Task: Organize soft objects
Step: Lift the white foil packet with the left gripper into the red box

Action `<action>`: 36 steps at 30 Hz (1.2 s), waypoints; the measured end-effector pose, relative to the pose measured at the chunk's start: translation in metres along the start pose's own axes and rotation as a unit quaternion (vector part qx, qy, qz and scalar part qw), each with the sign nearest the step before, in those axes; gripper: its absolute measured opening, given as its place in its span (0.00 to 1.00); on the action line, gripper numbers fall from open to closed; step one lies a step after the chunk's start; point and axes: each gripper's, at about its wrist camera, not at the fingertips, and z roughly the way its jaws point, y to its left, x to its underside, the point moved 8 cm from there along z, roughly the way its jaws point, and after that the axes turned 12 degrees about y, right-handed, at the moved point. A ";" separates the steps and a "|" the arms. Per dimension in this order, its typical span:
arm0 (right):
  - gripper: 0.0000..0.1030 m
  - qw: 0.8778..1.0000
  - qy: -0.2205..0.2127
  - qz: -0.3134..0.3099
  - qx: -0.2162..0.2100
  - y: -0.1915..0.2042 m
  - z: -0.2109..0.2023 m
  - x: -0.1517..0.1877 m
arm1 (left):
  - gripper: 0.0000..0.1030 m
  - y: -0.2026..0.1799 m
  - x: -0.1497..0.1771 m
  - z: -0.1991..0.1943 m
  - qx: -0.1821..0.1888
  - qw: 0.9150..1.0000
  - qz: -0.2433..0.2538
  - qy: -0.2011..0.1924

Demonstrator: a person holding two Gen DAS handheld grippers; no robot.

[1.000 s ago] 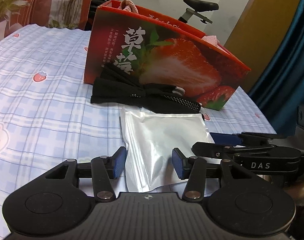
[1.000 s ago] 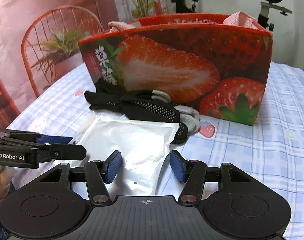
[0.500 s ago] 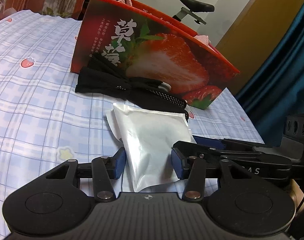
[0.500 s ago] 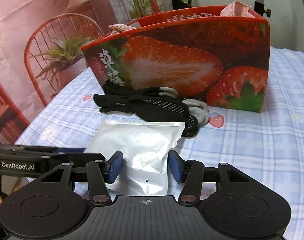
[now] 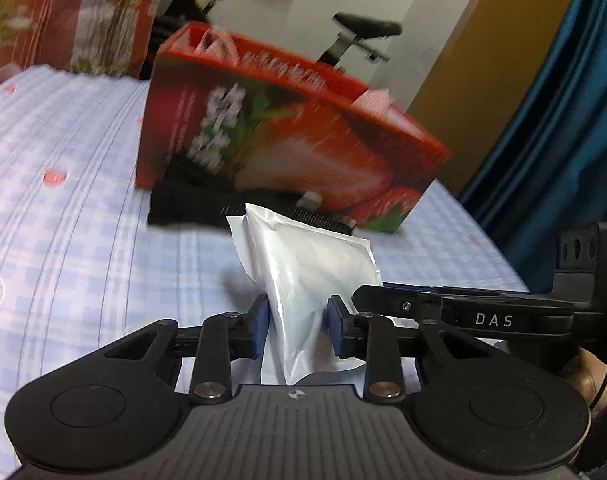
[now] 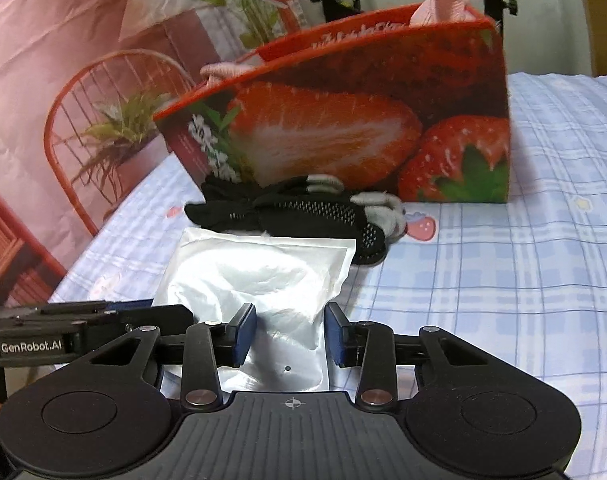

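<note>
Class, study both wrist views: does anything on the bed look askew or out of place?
Yes. The white pouch is lifted and buckled between both grippers, and the black socks lie bunched against the strawberry bag, not inside it.

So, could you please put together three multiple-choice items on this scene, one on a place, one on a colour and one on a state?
1. Where do the black socks lie?
A. Inside the strawberry bag
B. On the cloth in front of the strawberry bag
C. On the chair

2. What colour is the pouch?
A. Silvery white
B. Green
C. Black

3. What is the left gripper doing?
A. Open above the socks
B. Closed on the pouch
C. Holding the bag's handle

Answers: 1 B, the socks rest at the bag's base on the checked cloth. 2 A, its film is silvery white. 3 B, both pads press the pouch's sides, the jaws having just been closing.
</note>
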 end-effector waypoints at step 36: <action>0.36 0.987 -0.153 0.014 0.044 -0.064 -0.021 -0.230 | 0.34 -0.011 -0.228 0.054 -0.032 0.996 0.079 -0.018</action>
